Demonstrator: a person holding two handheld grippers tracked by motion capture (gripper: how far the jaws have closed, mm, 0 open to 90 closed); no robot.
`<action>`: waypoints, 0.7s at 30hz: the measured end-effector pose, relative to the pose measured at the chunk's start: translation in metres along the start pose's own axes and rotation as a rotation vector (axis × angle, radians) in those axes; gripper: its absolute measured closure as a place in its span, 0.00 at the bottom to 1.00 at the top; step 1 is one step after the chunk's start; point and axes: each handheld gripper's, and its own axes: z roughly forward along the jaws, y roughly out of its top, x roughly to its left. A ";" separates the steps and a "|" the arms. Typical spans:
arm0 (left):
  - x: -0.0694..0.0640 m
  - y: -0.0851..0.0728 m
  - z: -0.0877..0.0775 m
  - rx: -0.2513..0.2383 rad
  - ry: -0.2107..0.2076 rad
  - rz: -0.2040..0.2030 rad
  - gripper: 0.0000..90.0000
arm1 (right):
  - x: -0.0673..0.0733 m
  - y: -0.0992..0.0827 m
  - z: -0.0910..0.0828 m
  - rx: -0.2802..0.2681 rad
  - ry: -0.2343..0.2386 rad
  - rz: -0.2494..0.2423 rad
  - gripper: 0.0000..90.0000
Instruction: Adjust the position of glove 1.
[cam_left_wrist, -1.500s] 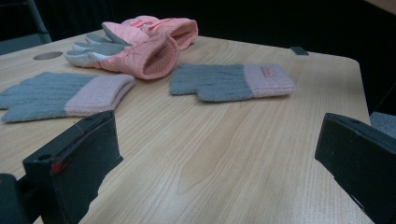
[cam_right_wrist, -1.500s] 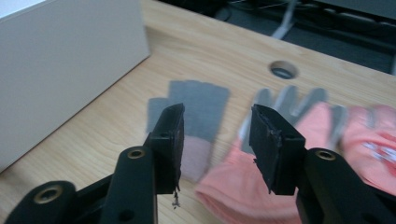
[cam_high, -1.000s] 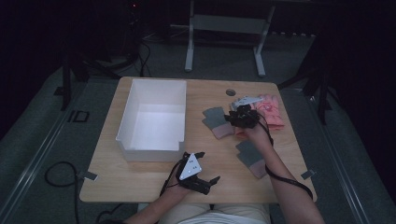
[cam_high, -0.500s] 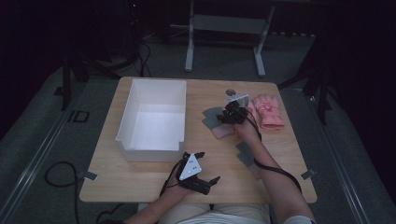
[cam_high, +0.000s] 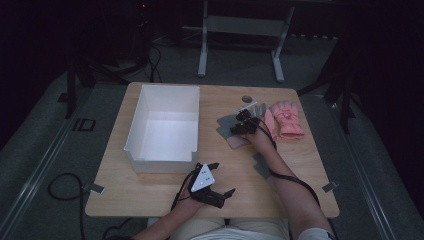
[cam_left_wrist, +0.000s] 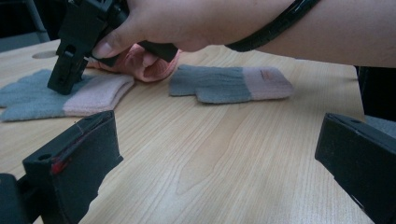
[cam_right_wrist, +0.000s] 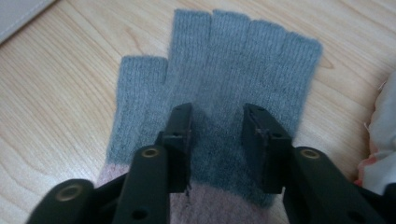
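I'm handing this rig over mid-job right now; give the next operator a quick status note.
Right tool: jaws apart, pressed down on the grey glove, not yet closed on it.
Left tool: open, idle near the table's front edge.
Second grey glove lies under the right forearm; pink gloves sit to the right.
White bin: nothing inside.
Left, probably: grip the glove and bin it, then the rest.

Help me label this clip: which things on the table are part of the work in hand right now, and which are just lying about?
In hand:
- grey glove, lying flat
- right gripper, jaws open, pressed down on its palm

Lying about:
- second grey glove, flat on the table nearer the person
- pink gloves, beside the grey one
- white bin
- left gripper, open, resting near the table edge
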 end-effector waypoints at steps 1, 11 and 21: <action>0.000 0.000 0.000 0.001 0.001 0.002 0.00 | 0.000 0.001 0.000 0.013 -0.001 0.001 0.74; -0.001 0.000 0.000 -0.001 0.000 0.012 0.00 | 0.014 0.008 -0.014 0.016 -0.033 0.039 0.94; -0.003 0.000 0.000 0.004 0.010 0.027 0.00 | 0.052 -0.014 -0.095 -0.203 0.014 0.125 0.94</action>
